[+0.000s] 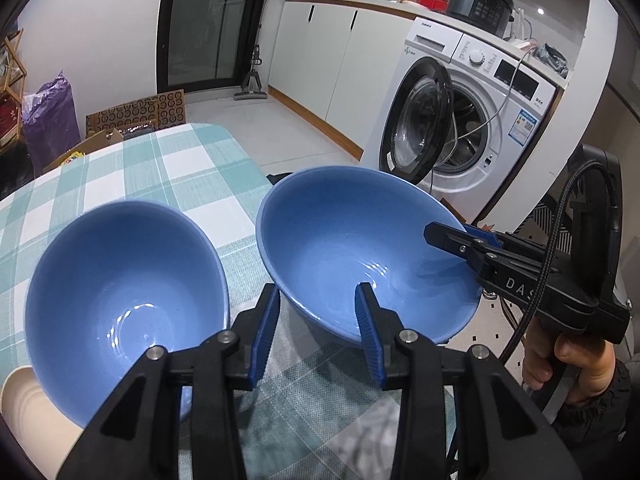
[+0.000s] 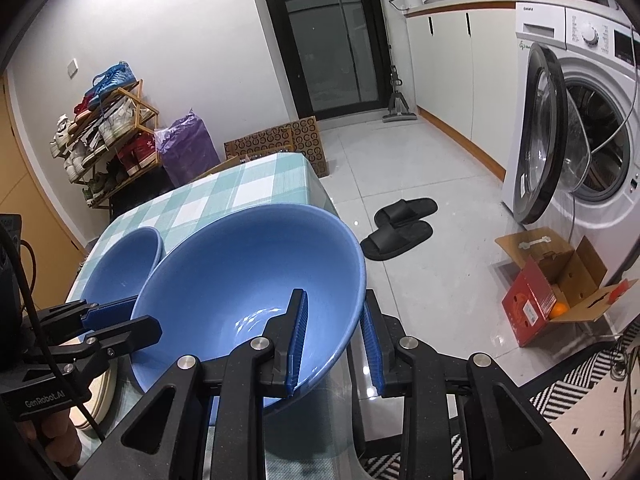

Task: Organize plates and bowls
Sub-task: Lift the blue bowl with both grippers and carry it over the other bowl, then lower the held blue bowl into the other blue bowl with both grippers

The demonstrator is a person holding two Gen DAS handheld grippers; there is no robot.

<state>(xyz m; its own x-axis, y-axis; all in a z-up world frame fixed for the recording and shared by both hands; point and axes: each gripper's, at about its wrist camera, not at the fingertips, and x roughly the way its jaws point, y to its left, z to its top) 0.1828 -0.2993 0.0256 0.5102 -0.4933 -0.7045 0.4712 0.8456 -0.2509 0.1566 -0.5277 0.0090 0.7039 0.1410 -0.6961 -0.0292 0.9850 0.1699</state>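
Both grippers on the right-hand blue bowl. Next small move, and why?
Probably carry the tilted bowl toward the other blue bowl to nest it. The left gripper and right gripper each pinch its rim; it looks raised and tipped, and the second bowl sits beside it on the checked table.

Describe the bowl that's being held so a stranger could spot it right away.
Find the table with the green-and-white checked cloth; two blue bowls are there. The held bowl is the one nearer the washing machine. Unlike the other bowl, it has the right claw clamped on its rim.
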